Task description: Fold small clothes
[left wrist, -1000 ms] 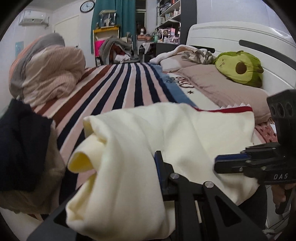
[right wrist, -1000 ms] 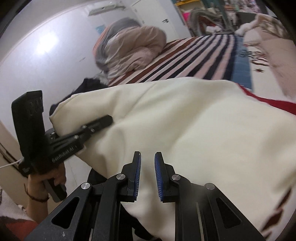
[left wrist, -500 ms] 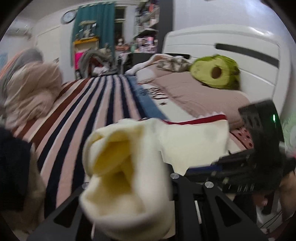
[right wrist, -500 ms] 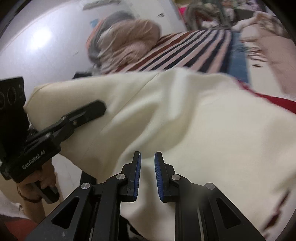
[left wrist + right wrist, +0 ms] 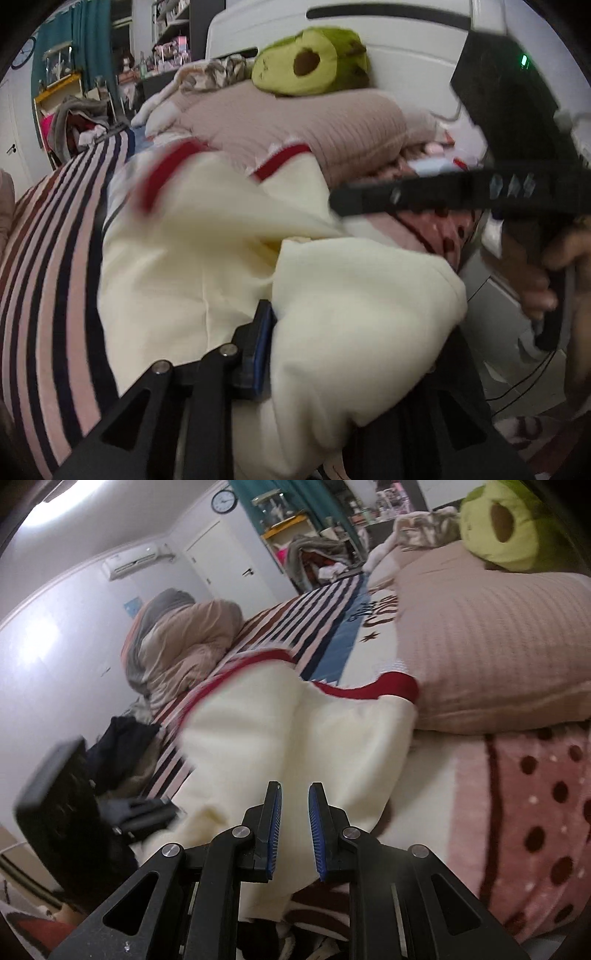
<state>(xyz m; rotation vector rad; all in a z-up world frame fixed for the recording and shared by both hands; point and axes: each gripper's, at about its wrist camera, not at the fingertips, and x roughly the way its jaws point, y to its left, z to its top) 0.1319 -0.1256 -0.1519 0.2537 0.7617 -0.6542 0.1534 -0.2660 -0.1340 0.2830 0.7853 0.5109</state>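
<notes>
Cream cloth with a red trim, the garment [image 5: 192, 266] lies on the bed [image 5: 48, 280], spread over the striped cover and reaching up to the ribbed pink pillow [image 5: 295, 125]. A thick fold of it bulges over the left hand-held gripper [image 5: 295, 332] in the left wrist view. One blue-padded finger [image 5: 260, 347] shows at the fold's edge; the other is buried under the cloth. The jaws are opening, with the fold between them, and the cloth appears still caught there.

In the right wrist view, the right hand-held gripper [image 5: 294, 830] stands with its two blue pads a narrow gap apart. Cream cloth lies beneath and beyond the gap; I cannot tell whether any of it is pinched. In the left wrist view that same tool appears as a dark blurred bar at the right, with fingers of a hand [image 5: 543, 280] wrapped on its handle.

An avocado plush [image 5: 314, 62] sits on the pillow against the white headboard [image 5: 406, 44]. A rolled beige and grey quilt [image 5: 177, 642] rests at the far side of the bed, and dark clothes [image 5: 122, 746] lie heaped near the bed's edge. A spotted pink blanket [image 5: 535, 805] lies under the pillow at the right. A wall clock [image 5: 224, 500] hangs beside the teal curtain.
</notes>
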